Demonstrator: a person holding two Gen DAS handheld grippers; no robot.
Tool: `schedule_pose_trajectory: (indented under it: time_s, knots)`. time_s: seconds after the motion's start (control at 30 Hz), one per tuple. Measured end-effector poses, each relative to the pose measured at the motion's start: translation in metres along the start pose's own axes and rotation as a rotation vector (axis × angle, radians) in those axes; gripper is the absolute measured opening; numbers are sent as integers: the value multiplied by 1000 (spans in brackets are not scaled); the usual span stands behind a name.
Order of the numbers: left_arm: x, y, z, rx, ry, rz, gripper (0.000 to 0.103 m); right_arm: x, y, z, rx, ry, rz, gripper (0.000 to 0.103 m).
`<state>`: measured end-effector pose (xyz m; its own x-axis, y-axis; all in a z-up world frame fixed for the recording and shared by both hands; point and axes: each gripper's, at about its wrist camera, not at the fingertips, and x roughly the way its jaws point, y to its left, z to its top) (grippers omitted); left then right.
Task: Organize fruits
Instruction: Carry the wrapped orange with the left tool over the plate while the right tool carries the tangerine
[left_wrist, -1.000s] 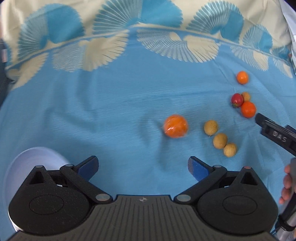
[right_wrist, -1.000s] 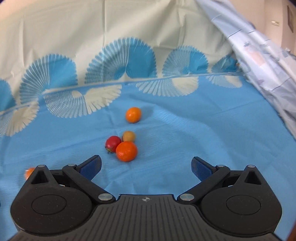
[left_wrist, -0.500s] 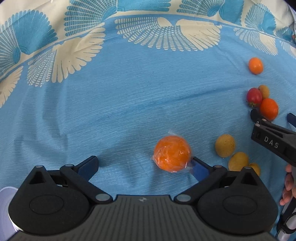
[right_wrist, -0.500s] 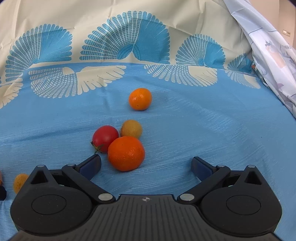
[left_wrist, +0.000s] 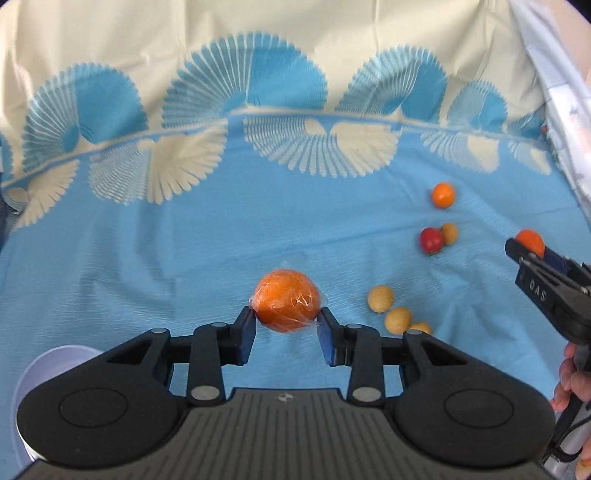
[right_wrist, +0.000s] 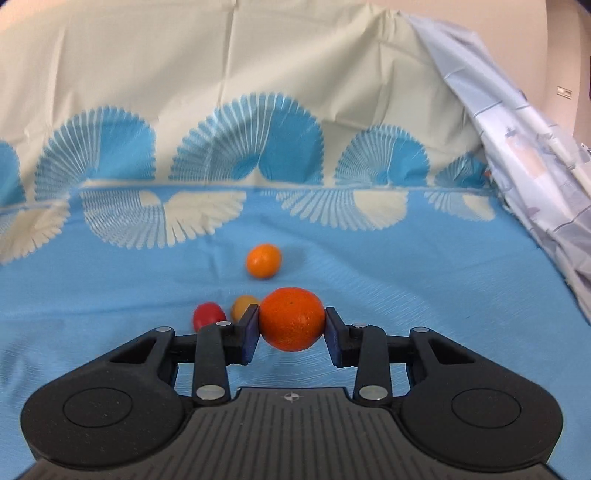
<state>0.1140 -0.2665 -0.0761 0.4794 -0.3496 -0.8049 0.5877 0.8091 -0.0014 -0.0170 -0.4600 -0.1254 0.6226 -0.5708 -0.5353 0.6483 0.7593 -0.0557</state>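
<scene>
While both sets of jaws are closing, each already has a fruit pinched between its blue pads. The left hand-held gripper grips a plastic-wrapped orange, the wrap crinkled at its sides, raised a little above the blue patterned cloth. The right hand-held gripper grips a bare orange, which also sits clear of the cloth in its own view; from the left wrist view that gripper reaches in at the right edge, with the orange showing at its tip.

Lying loose on the cloth beyond the right gripper are a red tomato-like fruit touching a small yellowish fruit, and farther back a small orange on its own. In the left wrist view three tan round fruits lie in a short row just right of the left gripper, the nearest partly hidden behind its finger. A white bowl peeks out at lower left behind the gripper body. A person's fingers show at the right edge.
</scene>
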Motion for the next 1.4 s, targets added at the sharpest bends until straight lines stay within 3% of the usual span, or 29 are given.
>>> schedule_pose_trajectory:
  time_s: [0.17, 0.47, 0.67, 0.8, 1.0, 1.4]
  knots:
    - [-80, 13, -19, -18, -93, -9, 40, -86, 2, 0, -9, -47, 77, 38]
    - [-208, 58, -81, -86, -169, 47, 40, -218, 44, -13, -25, 23, 383, 38]
    - [-273, 94, -132, -128, -206, 112, 40, -294, 83, -24, -131, 18, 539, 38]
    - [-298, 113, -162, -170, -215, 127, 40, -331, 101, -31, -174, 13, 608, 38]
    - [-319, 130, -196, -207, -236, 132, 40, -370, 125, -46, -283, -5, 636, 38]
    - [-329, 144, -204, -236, -269, 119, 40, -389, 142, -45, -334, -26, 618, 38]
